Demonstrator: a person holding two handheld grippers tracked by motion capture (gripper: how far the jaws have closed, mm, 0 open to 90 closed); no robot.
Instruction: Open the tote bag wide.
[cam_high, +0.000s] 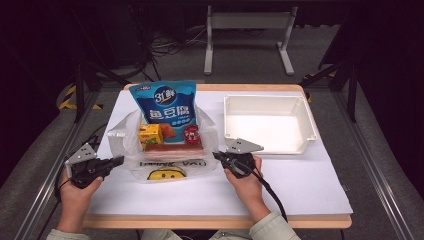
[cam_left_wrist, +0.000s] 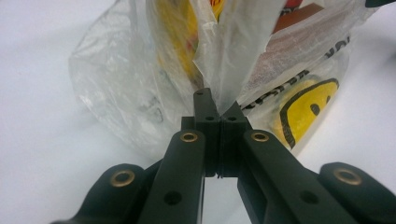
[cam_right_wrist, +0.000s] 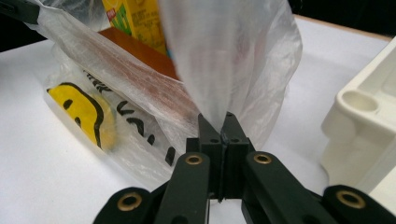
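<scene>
two hands of mine come in from the near edge of the surface (cam_high: 300, 185), one at each side of the clear plastic bag (cam_high: 165, 167) that sits on the white sheet near its middle. my left hand (cam_high: 75, 192) lies low at the surface's left edge, wrist bent inward, so my left gripper (cam_high: 119, 160) points level to the right at the bag's left side. my right hand (cam_high: 245, 182) rests near the middle front of the surface, and my right gripper (cam_high: 216, 155) points level to the left at the bag's right side, its grey plate on top.

in the left gripper view my left fingers (cam_left_wrist: 205, 109) are closed tight, with a fold of the bag's thin film pinched between their tips; the bag (cam_left_wrist: 154, 79) rises straight ahead of them, its yellow smiley face (cam_left_wrist: 306, 109) off to the right. in the right gripper view my right fingers (cam_right_wrist: 208, 128) are likewise closed on a pleat of the film, the bag (cam_right_wrist: 233, 60) fanning up just above the tips.

inside the bag stand a blue pouch (cam_high: 167, 105), a yellow carton (cam_high: 150, 134) and a red packet (cam_high: 191, 134), over a flat brown box (cam_high: 172, 147). the white tray (cam_high: 270, 122) sits just beyond my right hand, apart from the bag.
</scene>
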